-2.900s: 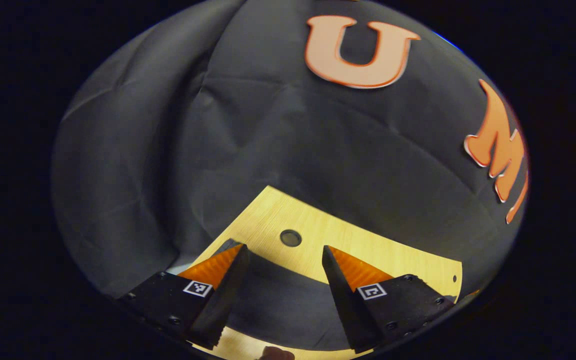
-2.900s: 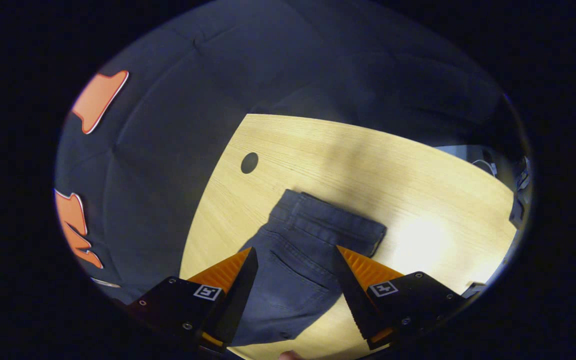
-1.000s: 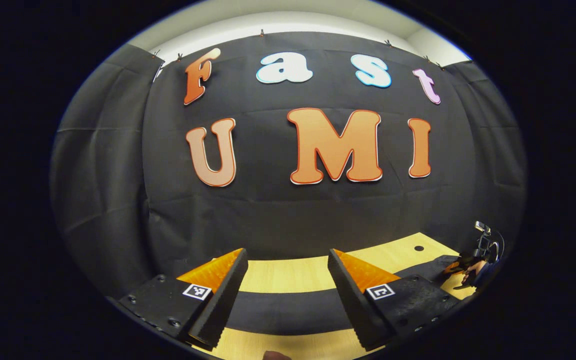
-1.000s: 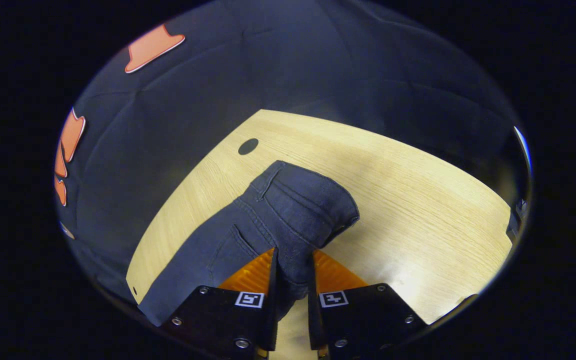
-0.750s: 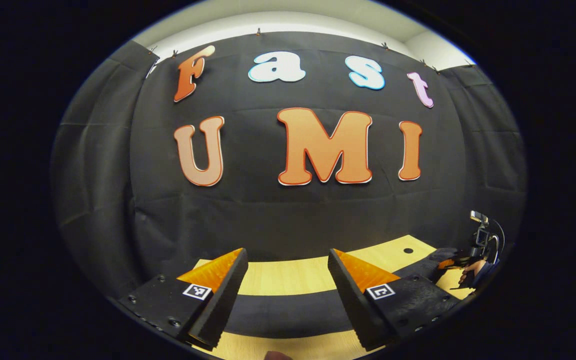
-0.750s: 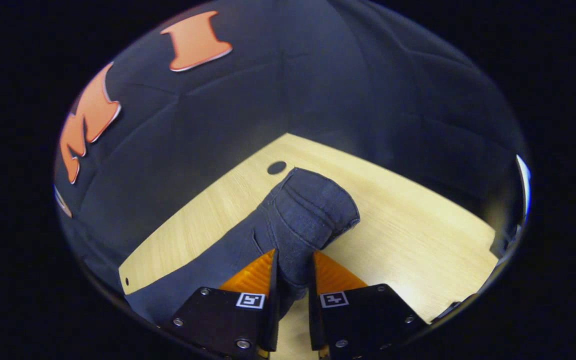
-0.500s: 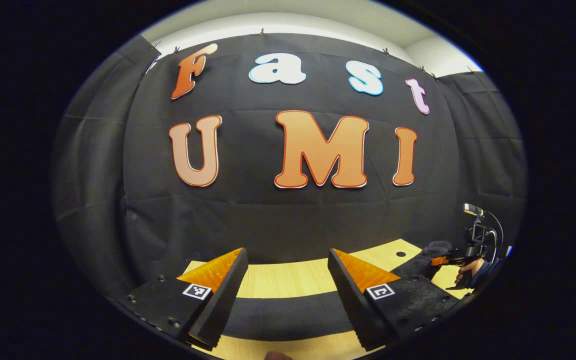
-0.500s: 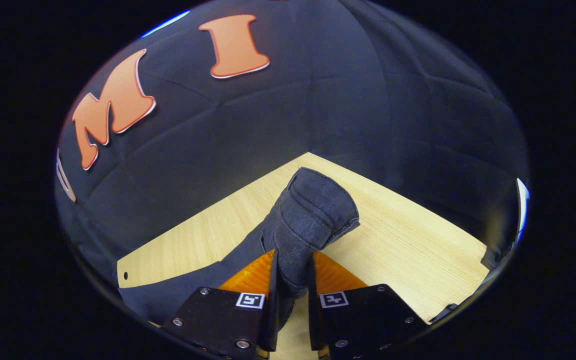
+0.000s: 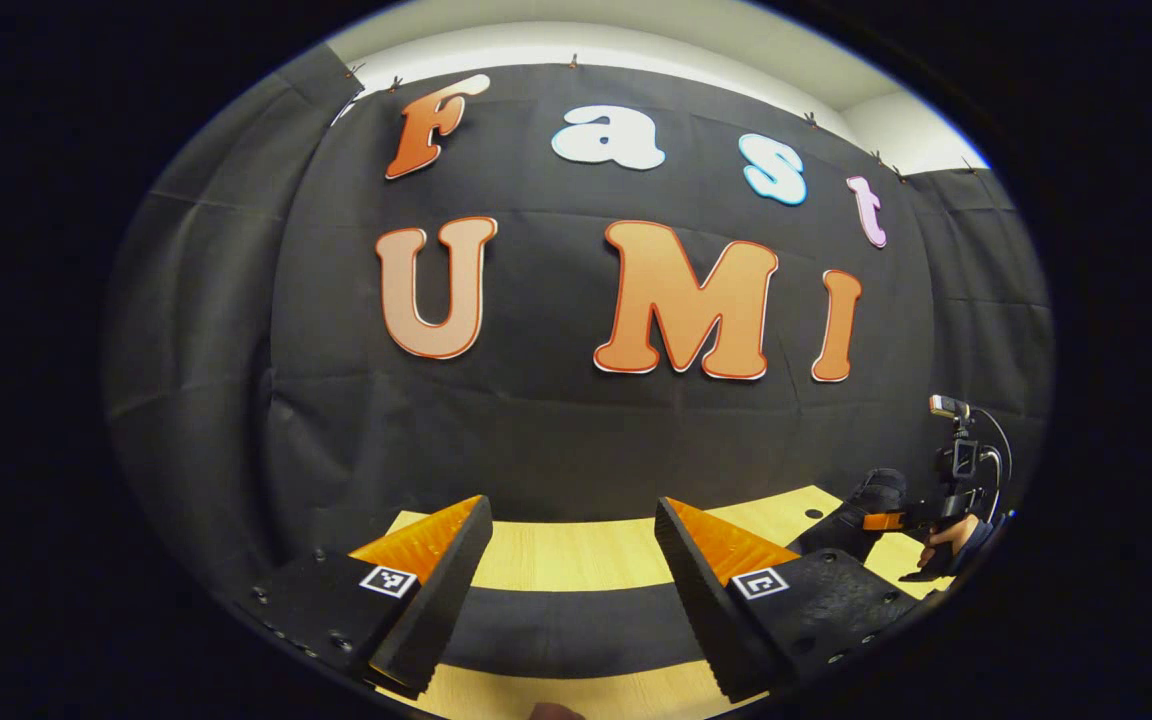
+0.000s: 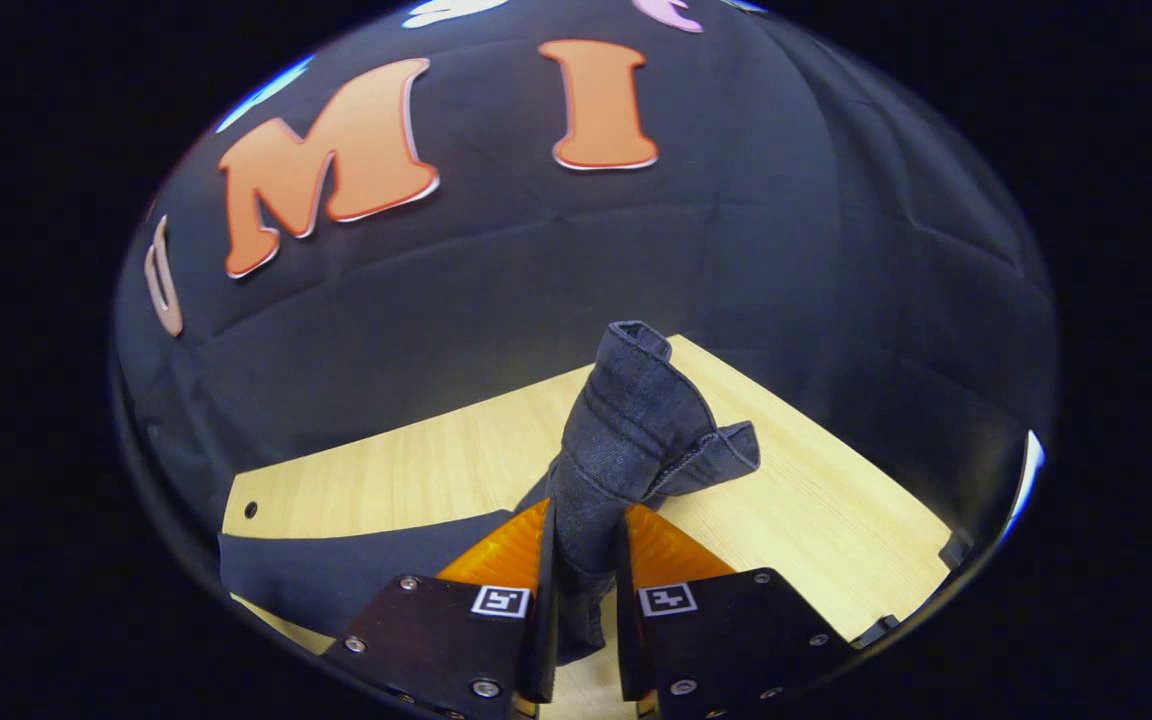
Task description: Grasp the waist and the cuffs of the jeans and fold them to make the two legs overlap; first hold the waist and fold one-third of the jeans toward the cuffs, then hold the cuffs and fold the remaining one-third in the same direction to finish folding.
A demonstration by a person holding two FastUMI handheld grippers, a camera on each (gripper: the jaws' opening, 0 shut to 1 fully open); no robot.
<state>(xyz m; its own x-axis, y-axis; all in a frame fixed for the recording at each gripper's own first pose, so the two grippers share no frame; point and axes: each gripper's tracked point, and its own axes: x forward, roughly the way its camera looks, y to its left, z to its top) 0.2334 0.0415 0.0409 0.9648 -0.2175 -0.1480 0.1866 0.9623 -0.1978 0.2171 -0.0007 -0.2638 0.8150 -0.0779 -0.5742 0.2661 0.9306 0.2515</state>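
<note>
Right gripper [image 10: 583, 560] clamps the jeans [image 10: 626, 440] waist above the table [image 10: 416, 470]; left gripper [image 9: 571, 560] gapes apart.

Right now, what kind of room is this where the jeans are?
Probably a recording booth: black cloth wall hung behind a wooden table, and the right gripper, clamped on dark jeans, carries a small camera rig.

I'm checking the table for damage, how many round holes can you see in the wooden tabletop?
2. One small hole sits near the tabletop's left corner in the right gripper view; another lies beside the lifted jeans in the left gripper view. The jeans may hide more.
</note>
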